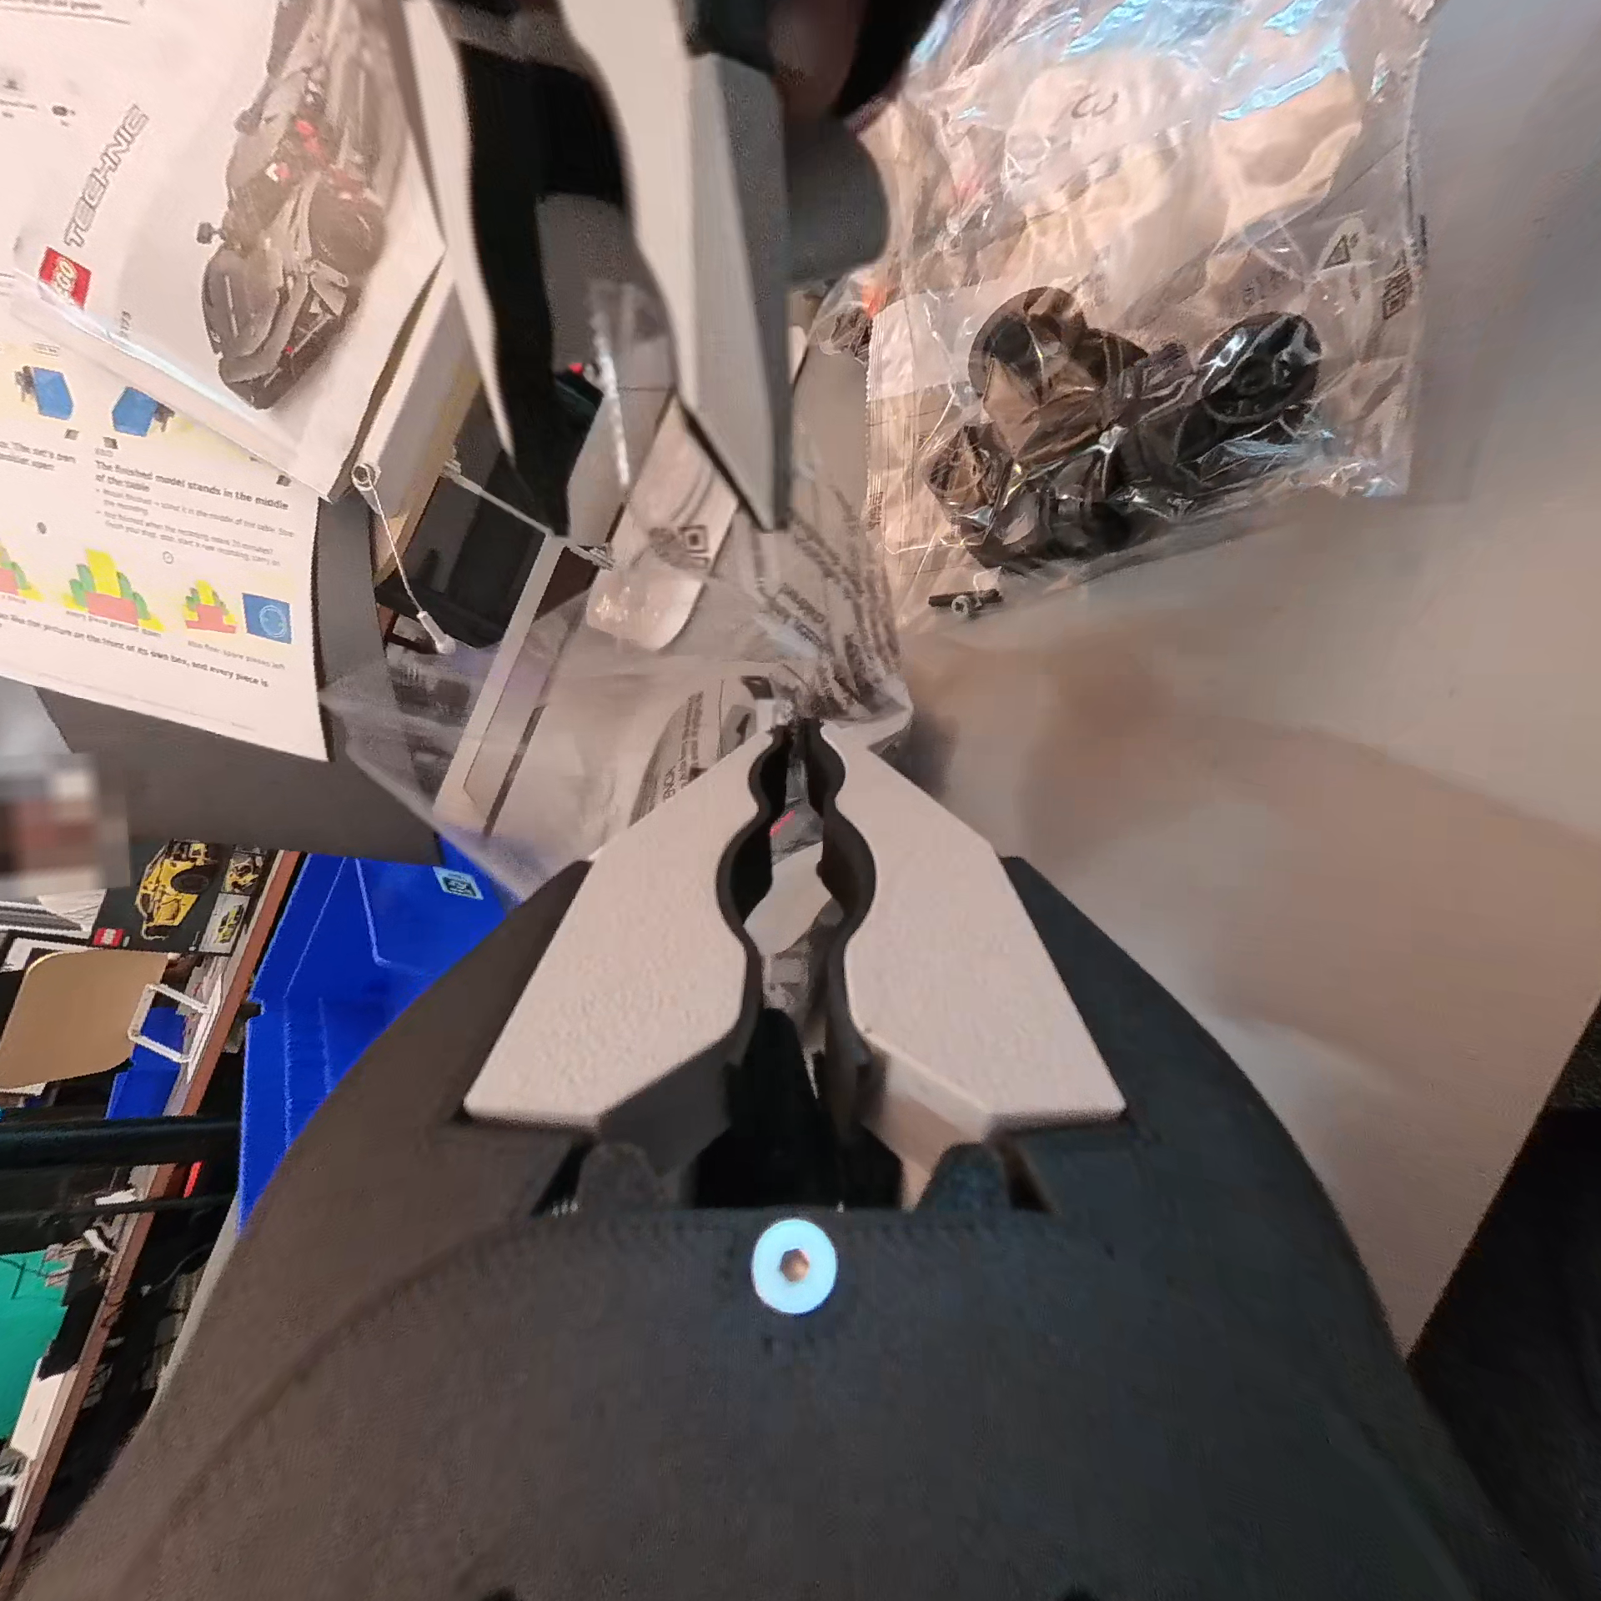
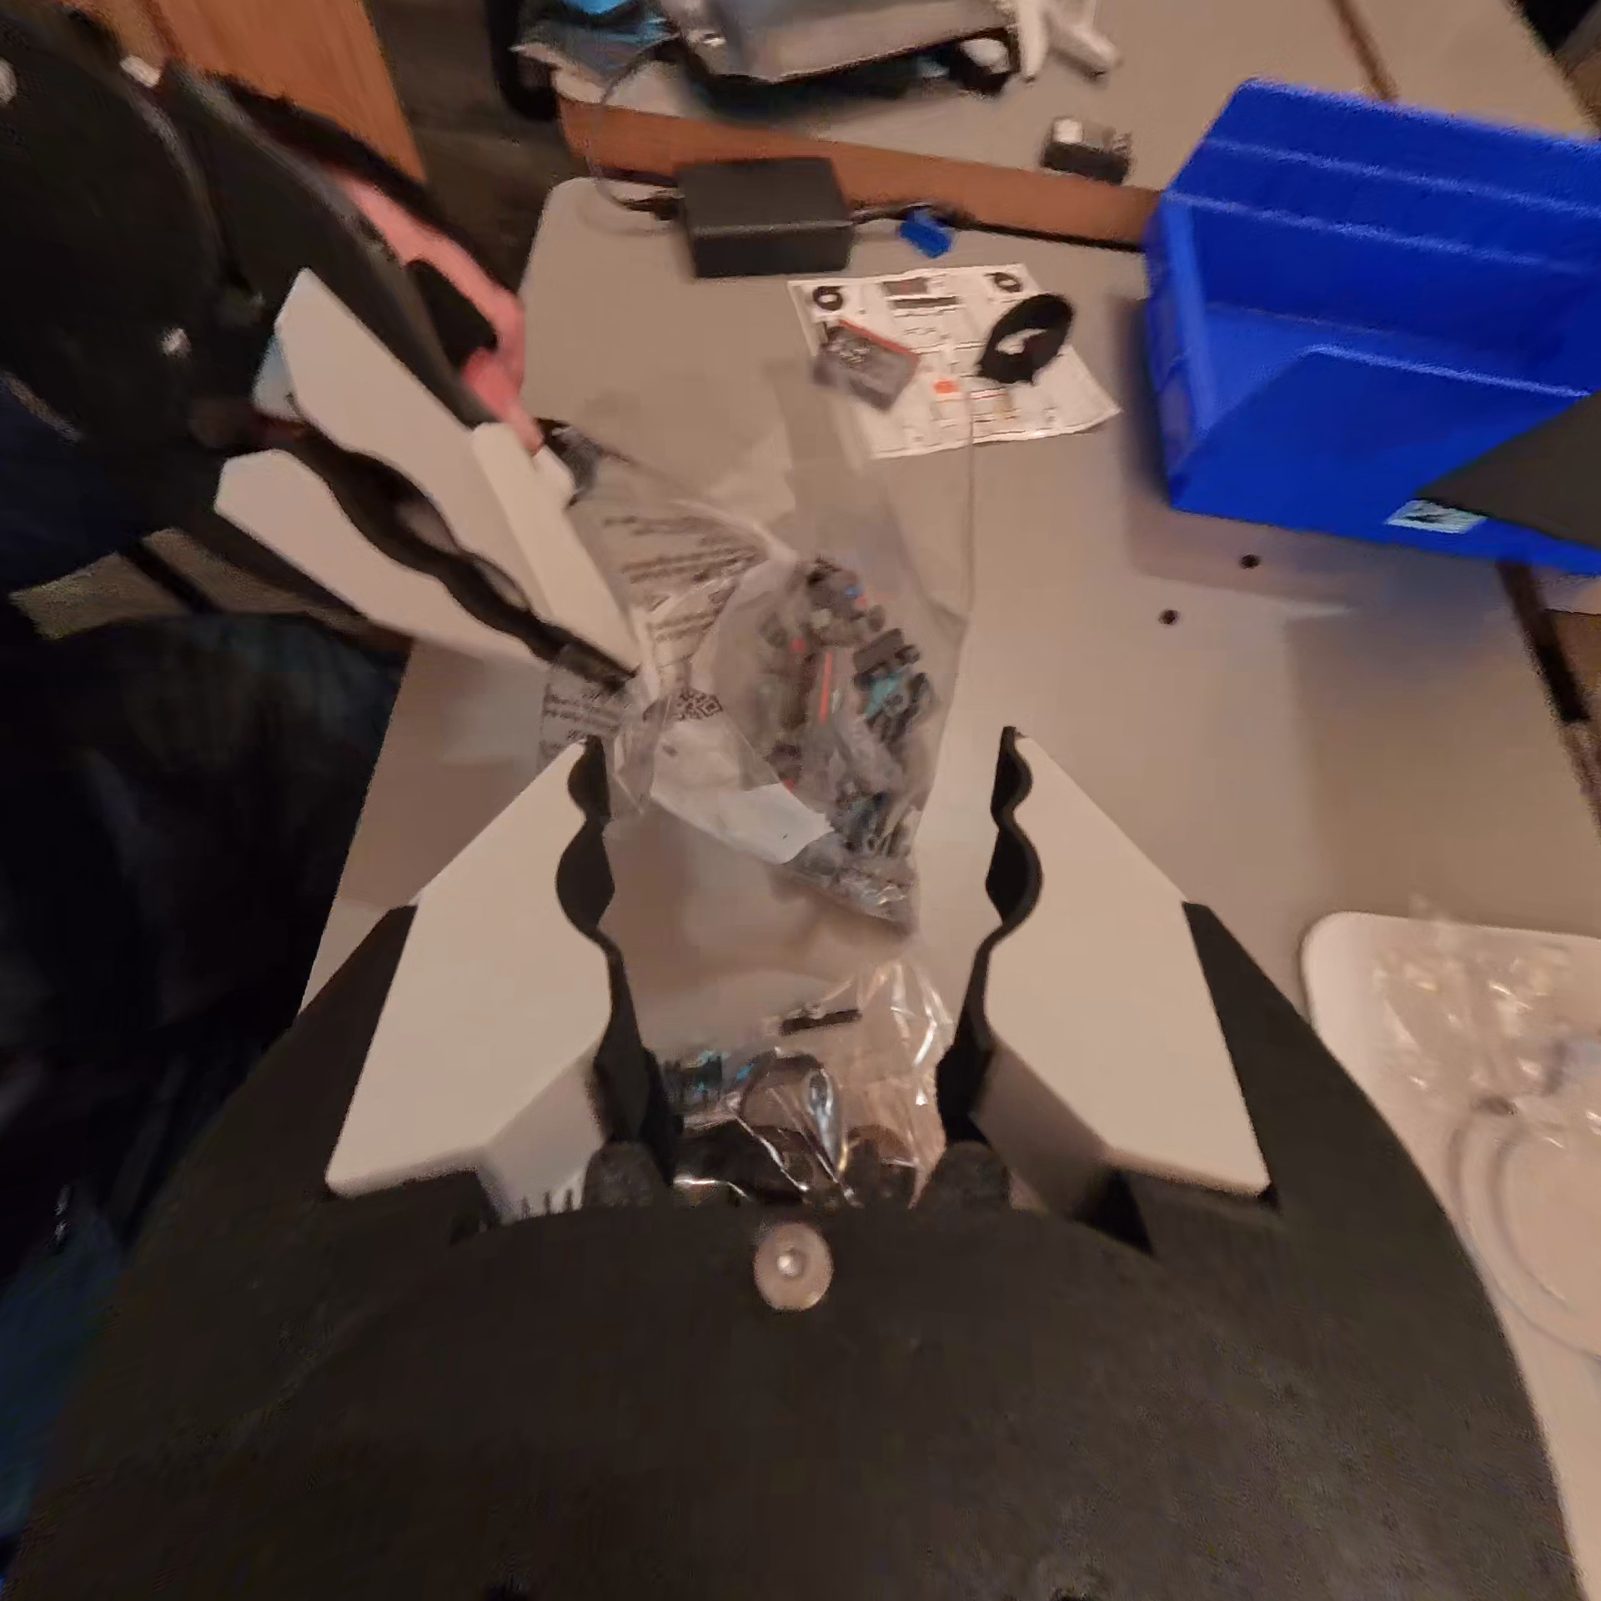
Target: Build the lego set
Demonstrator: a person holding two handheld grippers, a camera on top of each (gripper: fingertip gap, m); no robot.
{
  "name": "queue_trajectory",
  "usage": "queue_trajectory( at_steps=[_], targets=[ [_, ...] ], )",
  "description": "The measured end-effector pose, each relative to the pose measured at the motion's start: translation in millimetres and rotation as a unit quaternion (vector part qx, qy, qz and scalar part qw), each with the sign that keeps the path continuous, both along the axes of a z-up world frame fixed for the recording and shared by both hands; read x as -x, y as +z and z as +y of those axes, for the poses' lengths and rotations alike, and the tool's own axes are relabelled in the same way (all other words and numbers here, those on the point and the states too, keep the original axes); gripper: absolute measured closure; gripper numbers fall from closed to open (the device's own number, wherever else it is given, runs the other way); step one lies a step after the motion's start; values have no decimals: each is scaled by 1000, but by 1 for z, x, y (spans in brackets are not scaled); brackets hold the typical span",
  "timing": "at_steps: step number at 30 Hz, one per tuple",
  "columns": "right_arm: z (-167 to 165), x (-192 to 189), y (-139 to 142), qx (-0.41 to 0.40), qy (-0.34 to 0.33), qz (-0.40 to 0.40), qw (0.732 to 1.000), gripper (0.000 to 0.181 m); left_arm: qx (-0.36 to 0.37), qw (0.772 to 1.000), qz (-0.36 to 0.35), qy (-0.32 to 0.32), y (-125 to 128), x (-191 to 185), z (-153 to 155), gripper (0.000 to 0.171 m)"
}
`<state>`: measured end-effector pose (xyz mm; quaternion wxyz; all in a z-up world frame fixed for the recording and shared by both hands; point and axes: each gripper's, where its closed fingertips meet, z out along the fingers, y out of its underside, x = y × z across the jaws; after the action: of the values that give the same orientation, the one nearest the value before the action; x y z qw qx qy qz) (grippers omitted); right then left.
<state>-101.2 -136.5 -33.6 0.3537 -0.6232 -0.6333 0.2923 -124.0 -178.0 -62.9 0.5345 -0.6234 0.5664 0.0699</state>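
Note:
My left gripper (image 1: 793, 736) is shut on the printed corner of a clear plastic bag (image 1: 806, 606). In the right wrist view this bag (image 2: 832, 710) hangs from the left gripper (image 2: 619, 676) over the grey table, filled with small black, red and blue lego parts. My right gripper (image 2: 801, 754) is open and empty, its fingers on either side of the hanging bag without touching it. A second bag with black wheels (image 1: 1126, 416) lies on the table; it also shows low between my right fingers (image 2: 806, 1092).
An instruction booklet (image 1: 217, 217) and a printed sheet (image 1: 156, 563) lie at the left. A sticker sheet (image 2: 953, 364), a black box (image 2: 762, 217) and a blue bin (image 2: 1386, 303) sit at the far side. A white tray (image 2: 1455, 1040) with clear bags is at the right.

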Motion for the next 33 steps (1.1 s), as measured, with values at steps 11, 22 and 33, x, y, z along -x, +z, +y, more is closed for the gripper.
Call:
queue_trajectory(
  at_steps=[11,22,33],
  targets=[
    [-17,-16,6,60,99,98,988,105,16,1000,-3,4,6,12,0,170],
    [-8,24,-38,13,75,35,996,181,26,1000,3,10,8,14,-1,164],
    [6,-2,-32,9,43,53,998,181,22,995,-98,-17,90,52,-5,140]
  ],
)
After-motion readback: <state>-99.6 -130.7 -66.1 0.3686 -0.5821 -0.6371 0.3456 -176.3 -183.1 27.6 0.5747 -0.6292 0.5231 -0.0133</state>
